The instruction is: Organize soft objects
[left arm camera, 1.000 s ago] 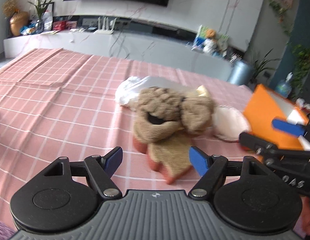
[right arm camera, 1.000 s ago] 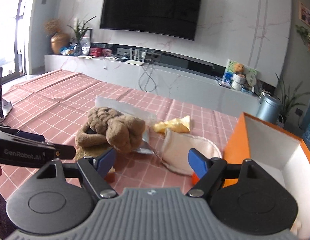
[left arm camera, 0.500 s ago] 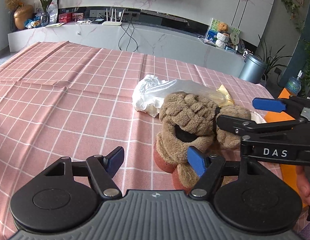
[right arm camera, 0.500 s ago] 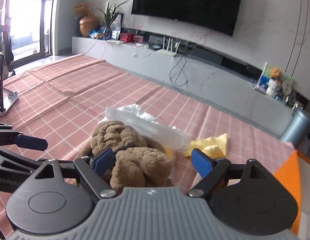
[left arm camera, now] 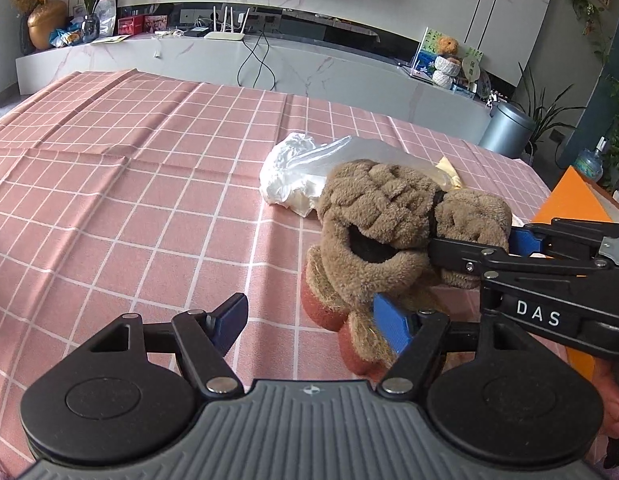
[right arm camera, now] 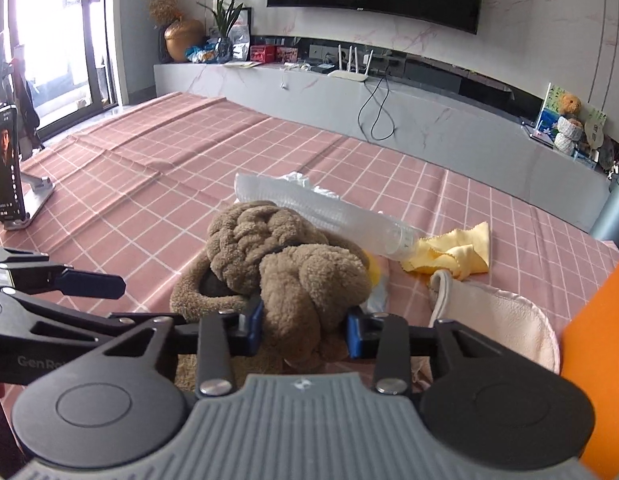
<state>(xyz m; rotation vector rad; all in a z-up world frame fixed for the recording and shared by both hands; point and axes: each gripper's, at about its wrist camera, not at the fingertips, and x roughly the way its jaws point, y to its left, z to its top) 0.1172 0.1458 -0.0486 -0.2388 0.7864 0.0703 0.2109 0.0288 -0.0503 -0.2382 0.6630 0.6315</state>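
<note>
Your right gripper [right arm camera: 305, 330] has just closed its jaws onto the brown plush slippers [right arm camera: 285, 268] lying mid-tabletop [left arm camera: 129, 184] beside the orange box [right arm camera: 597, 344], while your left gripper's [left arm camera: 309, 322] jaws stand wide, holding nothing.

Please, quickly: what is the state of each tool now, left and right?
Left tool: open, holding nothing; one finger touches the brown plush slippers.
Right tool: jaws have just closed, now shut on the brown plush slippers.

Plush toy [right arm camera: 285, 264] on tablecloth [right arm camera: 157, 184], box [right arm camera: 601, 320] at right.
</note>
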